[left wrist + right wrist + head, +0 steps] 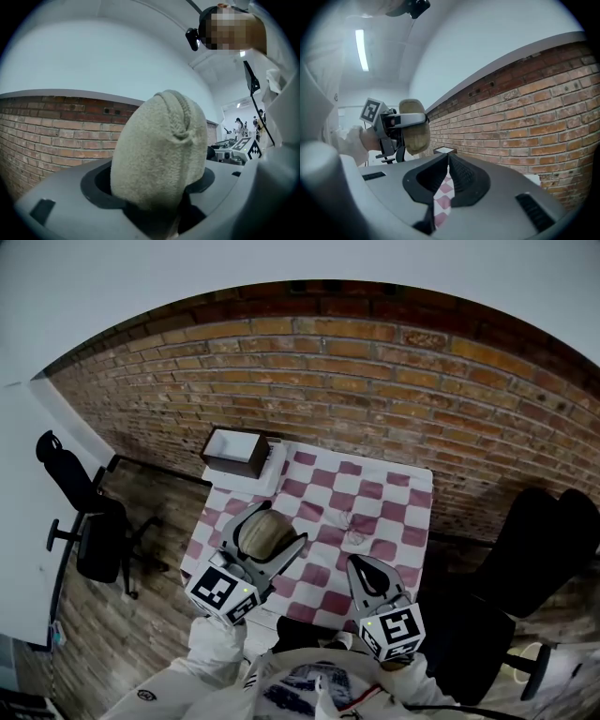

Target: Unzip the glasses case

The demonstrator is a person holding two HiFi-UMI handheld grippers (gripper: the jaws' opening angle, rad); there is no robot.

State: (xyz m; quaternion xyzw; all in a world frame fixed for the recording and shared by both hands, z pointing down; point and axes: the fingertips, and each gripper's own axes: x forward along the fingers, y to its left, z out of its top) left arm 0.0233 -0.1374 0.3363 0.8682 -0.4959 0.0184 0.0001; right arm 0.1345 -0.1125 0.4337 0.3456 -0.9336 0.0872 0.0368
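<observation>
The brick wall [375,381] fills the far side of my head view. In front of it stands one table [380,491] under a pink-and-white chequered cloth. I count two black office chairs, one on the left [94,531] and one on the right [534,549]. One brown box [234,454] with a white rim sits on the table's far left corner.

I have two grippers up. Each carries a cube with black-and-white square markers, which are patterns rather than letters. The left gripper [277,526] is clamped on the one glasses case [159,150], a beige, fuzzy pouch. Its jaws grip the case on both sides and hold it clear of the table, above the near left part of the cloth. A ribbed strip [180,117] runs over the case's rounded end, with a small tab hanging from it.

The right gripper [448,161] has its jaws pressed together with nothing between them. It sits over the near right part of the table, apart from the case.
</observation>
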